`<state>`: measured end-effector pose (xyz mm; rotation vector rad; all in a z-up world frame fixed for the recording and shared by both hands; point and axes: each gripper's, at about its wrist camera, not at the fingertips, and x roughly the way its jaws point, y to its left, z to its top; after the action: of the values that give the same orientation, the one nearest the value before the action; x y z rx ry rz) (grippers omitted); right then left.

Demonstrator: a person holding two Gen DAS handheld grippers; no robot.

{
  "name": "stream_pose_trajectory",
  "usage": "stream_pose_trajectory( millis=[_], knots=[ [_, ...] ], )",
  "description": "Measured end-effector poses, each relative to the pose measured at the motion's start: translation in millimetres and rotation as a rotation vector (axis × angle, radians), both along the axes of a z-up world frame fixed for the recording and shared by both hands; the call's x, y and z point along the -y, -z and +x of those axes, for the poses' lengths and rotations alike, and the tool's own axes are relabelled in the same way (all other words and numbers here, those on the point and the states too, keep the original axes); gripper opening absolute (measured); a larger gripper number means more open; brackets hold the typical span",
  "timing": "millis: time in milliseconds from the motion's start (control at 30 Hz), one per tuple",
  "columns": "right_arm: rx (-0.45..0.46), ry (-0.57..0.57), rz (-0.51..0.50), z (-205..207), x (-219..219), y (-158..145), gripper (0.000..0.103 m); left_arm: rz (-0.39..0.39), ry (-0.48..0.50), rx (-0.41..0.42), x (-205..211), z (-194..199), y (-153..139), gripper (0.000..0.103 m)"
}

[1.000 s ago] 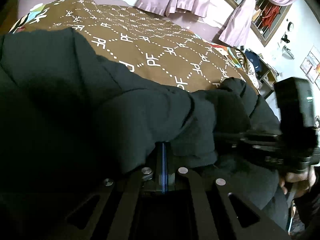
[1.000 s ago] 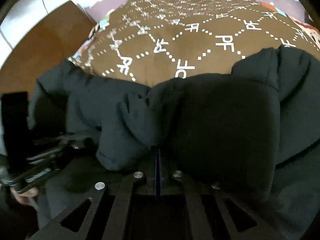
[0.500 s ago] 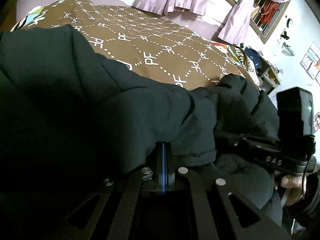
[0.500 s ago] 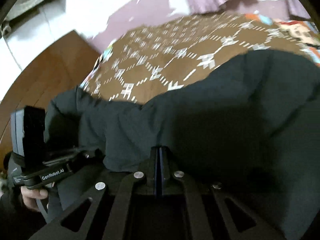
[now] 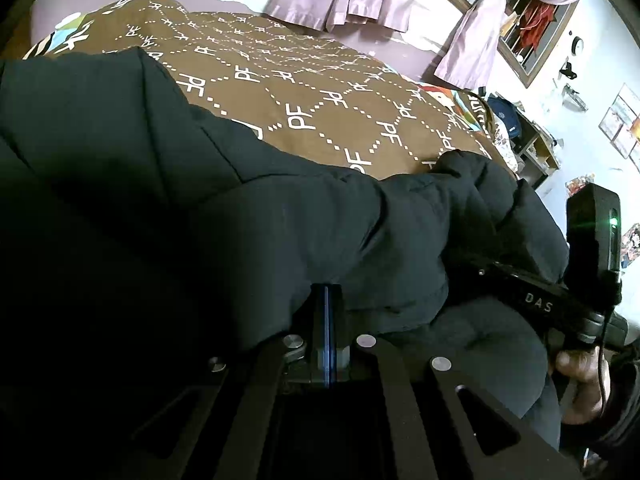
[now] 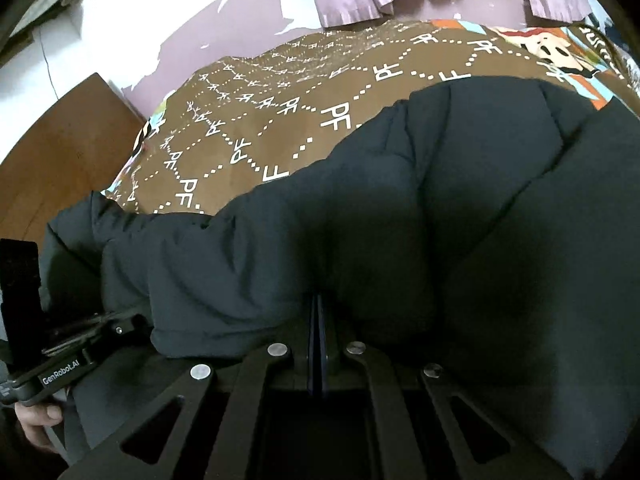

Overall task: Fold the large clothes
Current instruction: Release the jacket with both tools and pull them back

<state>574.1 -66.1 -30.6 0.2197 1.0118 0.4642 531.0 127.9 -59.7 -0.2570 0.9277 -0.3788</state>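
Puffer jacket [image 5: 168,216], black and quilted, bunched along near edge of bed, on brown PF-print bedspread [image 5: 304,92]; far half of bedspread bare, likely kept as landing zone for the fold. Left gripper [image 5: 327,300] clamped shut on a thick roll of the jacket's near edge, fabric swelling over the fingertips. Right gripper [image 6: 317,308] likewise pinched closed on the same padded edge, further along. Seen from right wrist view, left gripper [image 6: 80,336] sits just beside the bunched end of the jacket, hand [image 6: 38,420] under its handle; from left wrist view, right gripper [image 5: 532,292] angled into the fabric, hand [image 5: 580,376] below. Two grips spaced along one edge, probably so the bulk lifts evenly and carries over as one panel. Fold not yet laid. Risk: slick puffy shell slipping out of a narrow pinch
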Motion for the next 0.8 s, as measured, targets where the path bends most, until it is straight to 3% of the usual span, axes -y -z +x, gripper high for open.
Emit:
stream_pose_trajectory(
  millis=[333, 533, 667, 733, 767, 800],
  knots=[
    [-0.007, 0.004, 0.097, -14, 16, -8, 0.004, 0.016, -0.006, 0.013, 5, -3, -4, 0.001],
    [-0.015, 0.027, 0.045, -34, 24, -18, 0.005, -0.004, -0.053, 0.003, -1, -15, -10, 0.001],
    [-0.01, 0.056, 0.021, -48, 31, -27, 0.014, 0.018, -0.112, 0.03, -6, -39, -25, 0.002],
    [-0.008, 0.067, 0.012, -54, 34, -30, 0.018, 0.048, -0.125, 0.039, -4, -48, -34, 0.007],
    [-0.009, 0.074, 0.006, -58, 36, -32, 0.021, 0.059, -0.13, 0.044, -3, -52, -37, 0.019],
    [-0.012, 0.081, -0.001, -62, 37, -34, 0.023, 0.067, -0.132, 0.051, -1, -58, -41, 0.039]
  ],
)
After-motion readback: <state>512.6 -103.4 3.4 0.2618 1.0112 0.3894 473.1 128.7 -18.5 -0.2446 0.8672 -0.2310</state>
